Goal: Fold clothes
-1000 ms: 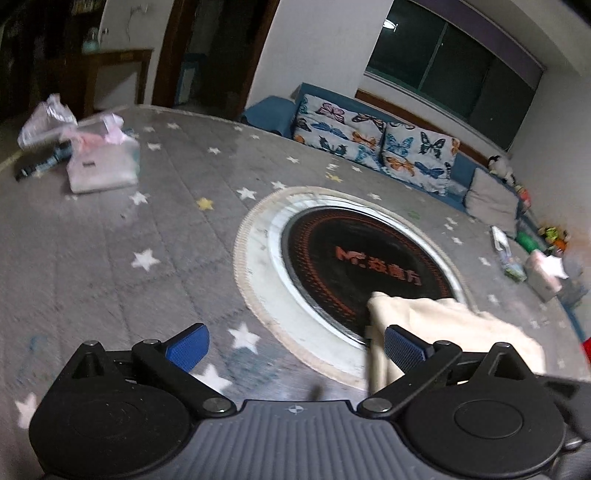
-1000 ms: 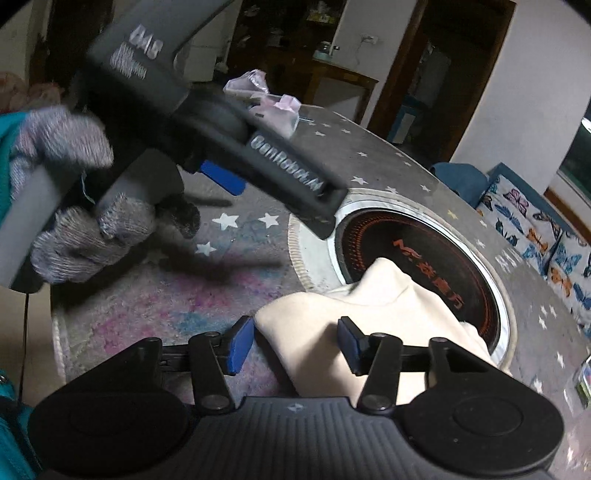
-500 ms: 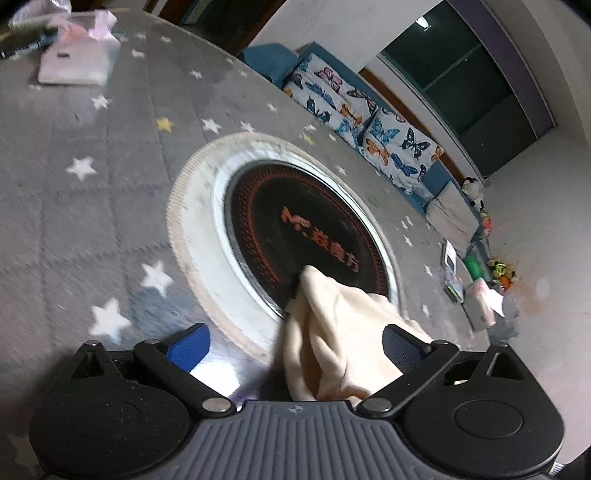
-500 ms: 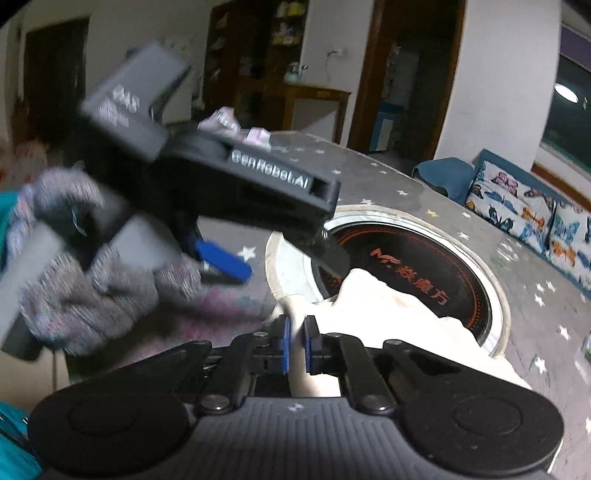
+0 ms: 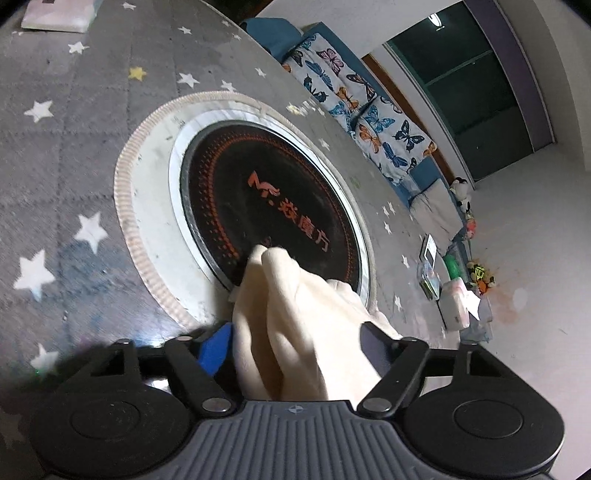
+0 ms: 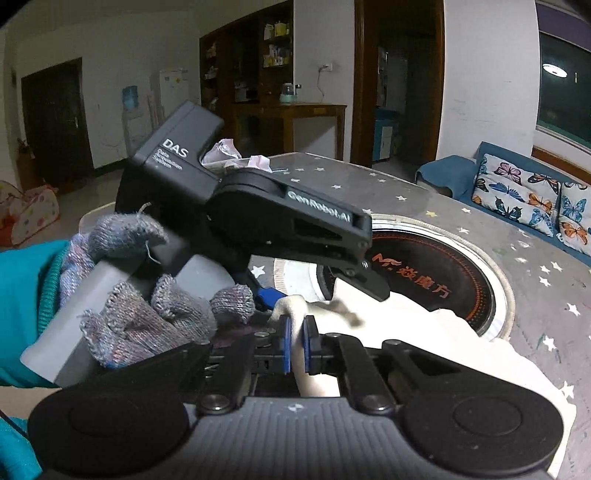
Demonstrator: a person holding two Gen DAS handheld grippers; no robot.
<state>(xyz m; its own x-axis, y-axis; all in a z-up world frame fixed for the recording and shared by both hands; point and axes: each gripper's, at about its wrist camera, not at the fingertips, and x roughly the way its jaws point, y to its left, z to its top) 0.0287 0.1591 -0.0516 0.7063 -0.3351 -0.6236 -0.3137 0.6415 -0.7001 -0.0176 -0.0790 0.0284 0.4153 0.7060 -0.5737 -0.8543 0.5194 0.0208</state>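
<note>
A cream garment (image 5: 295,314) lies bunched on the round table, partly over the black cooktop disc (image 5: 266,192). In the left wrist view my left gripper (image 5: 295,347) has its blue pads wide apart with a thick fold of the garment between them; the pads are not pressed on it. In the right wrist view my right gripper (image 6: 296,343) is shut on an edge of the cream garment (image 6: 424,332), lifted a little. The left gripper's body (image 6: 258,218), held by a gloved hand (image 6: 147,295), sits just left of and above my right gripper.
The table wears a grey star-print cover (image 5: 74,155). A pink-white packet (image 5: 55,14) lies at the far left. A butterfly-print sofa (image 5: 369,110) stands beyond the table. A tissue box and small items (image 5: 458,302) sit near the right rim.
The right gripper closed on the garment edge and lifted it. The left gripper moved over the cloth, its pads narrowing around a fold, and tilted toward the cooktop.
</note>
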